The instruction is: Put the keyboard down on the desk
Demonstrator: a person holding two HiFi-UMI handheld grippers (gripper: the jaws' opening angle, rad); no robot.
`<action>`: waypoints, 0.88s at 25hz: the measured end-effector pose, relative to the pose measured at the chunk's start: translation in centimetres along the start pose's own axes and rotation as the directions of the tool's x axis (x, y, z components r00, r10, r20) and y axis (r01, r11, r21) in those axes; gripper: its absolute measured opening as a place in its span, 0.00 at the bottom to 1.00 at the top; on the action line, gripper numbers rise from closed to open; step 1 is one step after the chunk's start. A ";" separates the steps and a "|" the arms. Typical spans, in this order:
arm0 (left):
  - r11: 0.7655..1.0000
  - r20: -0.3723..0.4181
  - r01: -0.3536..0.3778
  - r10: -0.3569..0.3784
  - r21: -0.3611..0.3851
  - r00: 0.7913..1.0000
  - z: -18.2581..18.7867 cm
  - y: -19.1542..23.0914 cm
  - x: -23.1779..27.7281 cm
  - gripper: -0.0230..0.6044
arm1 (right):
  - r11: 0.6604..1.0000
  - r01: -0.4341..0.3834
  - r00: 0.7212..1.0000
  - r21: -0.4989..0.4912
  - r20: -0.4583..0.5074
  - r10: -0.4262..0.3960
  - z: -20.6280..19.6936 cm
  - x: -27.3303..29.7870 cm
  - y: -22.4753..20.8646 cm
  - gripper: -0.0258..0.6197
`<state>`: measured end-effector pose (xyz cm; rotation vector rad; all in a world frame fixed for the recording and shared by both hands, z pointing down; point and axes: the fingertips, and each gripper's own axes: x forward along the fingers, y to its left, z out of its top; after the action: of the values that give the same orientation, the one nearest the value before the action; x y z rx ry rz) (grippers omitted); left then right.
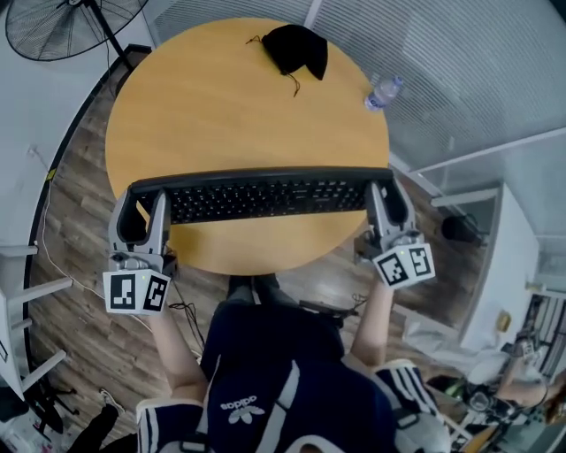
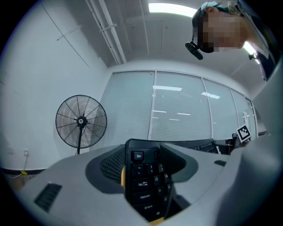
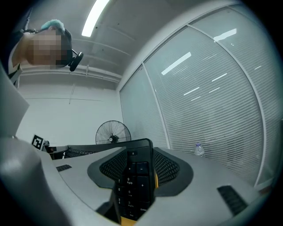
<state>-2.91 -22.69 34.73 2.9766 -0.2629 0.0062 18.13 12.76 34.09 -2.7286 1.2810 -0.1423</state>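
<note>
A long black keyboard point(image 1: 265, 195) hangs level above the near part of the round wooden desk point(image 1: 221, 97). My left gripper point(image 1: 146, 212) is shut on its left end, where the Esc key end of the keyboard point(image 2: 143, 176) sits between the jaws. My right gripper point(image 1: 382, 205) is shut on its right end, with the number pad end of the keyboard point(image 3: 135, 181) clamped between the jaws. Both grippers point away from the person and tilt upward, so the gripper views show walls and ceiling.
A black cloth item point(image 1: 296, 49) lies at the desk's far edge, and a clear water bottle point(image 1: 383, 93) stands at its right rim. A standing fan point(image 1: 71, 26) is on the floor to the far left. Glass partition walls point(image 1: 460, 80) close the right side.
</note>
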 end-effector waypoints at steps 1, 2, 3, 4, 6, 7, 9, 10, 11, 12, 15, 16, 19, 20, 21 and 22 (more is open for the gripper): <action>1.000 -0.013 -0.004 0.004 -0.002 1.000 -0.4 0.1 0.0 0.43 | 1.000 0.001 1.000 0.008 -0.008 -0.001 -0.5 0.1 -0.1 0.31; 1.000 -0.026 -0.009 0.009 -0.004 1.000 -0.9 0.1 0.0 0.43 | 1.000 0.004 1.000 0.021 -0.017 -0.004 -1.0 0.1 -0.2 0.31; 1.000 -0.040 -0.014 0.014 -0.008 0.999 -1.5 0.3 -0.1 0.43 | 1.000 0.007 1.000 0.030 -0.029 -0.006 -1.5 0.1 -0.3 0.31; 1.000 -0.053 -0.019 0.018 -0.013 0.998 -2.0 0.4 -0.2 0.43 | 1.000 0.008 0.999 0.030 -0.044 -0.006 -2.0 0.2 -0.2 0.31; 0.999 -0.082 -0.029 0.027 -0.023 0.996 -3.3 0.6 -0.3 0.43 | 1.000 0.006 0.997 0.030 -0.073 -0.004 -3.3 0.5 -0.3 0.31; 0.999 -0.100 -0.033 0.030 -0.027 0.995 -4.1 0.7 -0.2 0.43 | 0.999 0.008 0.996 0.040 -0.085 -0.005 -4.1 0.5 -0.6 0.31; 0.999 -0.136 -0.041 0.036 -0.035 0.990 -5.6 0.7 0.0 0.43 | 0.999 0.011 0.994 0.053 -0.113 -0.004 -5.7 0.6 -1.1 0.31; 0.998 -0.154 -0.046 0.039 -0.038 0.987 -6.4 0.7 0.1 0.43 | 0.999 0.009 0.992 0.054 -0.130 -0.002 -6.4 0.8 -1.3 0.31; 0.998 -0.169 -0.051 0.044 -0.039 0.985 -7.3 0.8 0.3 0.43 | 0.998 0.009 0.989 0.057 -0.145 -0.001 -7.3 1.1 -1.5 0.31; 0.998 -0.180 -0.056 0.048 -0.040 0.982 -8.2 1.1 0.7 0.43 | 0.998 0.011 0.987 0.062 -0.158 -0.001 -8.3 1.5 -1.9 0.31; 0.997 -0.211 -0.066 0.053 -0.052 0.976 -11.2 2.4 2.2 0.43 | 0.996 0.031 0.982 0.083 -0.188 -0.015 -11.2 2.9 -2.9 0.31; 0.996 -0.223 -0.067 0.053 -0.057 0.973 -12.0 2.7 2.3 0.43 | 0.994 0.041 0.980 0.097 -0.199 -0.021 -12.1 3.1 -3.1 0.31; 0.994 -0.260 -0.079 0.058 -0.071 0.964 -13.9 2.9 2.7 0.43 | 0.995 0.039 0.971 0.093 -0.239 -0.016 -13.4 3.9 -3.5 0.31; 0.994 -0.271 -0.083 0.060 -0.074 0.961 -14.4 2.9 3.0 0.43 | 0.995 0.037 0.968 0.090 -0.250 -0.013 -13.8 4.2 -3.7 0.31; 0.993 -0.282 -0.086 0.061 -0.076 0.958 -14.9 2.9 3.2 0.43 | 0.995 0.040 0.966 0.094 -0.259 -0.014 -14.3 4.4 -4.0 0.31; 0.993 -0.293 -0.089 0.062 -0.078 0.954 -15.4 2.9 3.4 0.43 | 0.994 0.044 0.963 0.098 -0.268 -0.016 -14.8 4.5 -4.4 0.31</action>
<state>0.11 -23.74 50.46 2.8237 -0.3289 0.4246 22.30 10.96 49.48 -2.7096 1.2521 -0.5819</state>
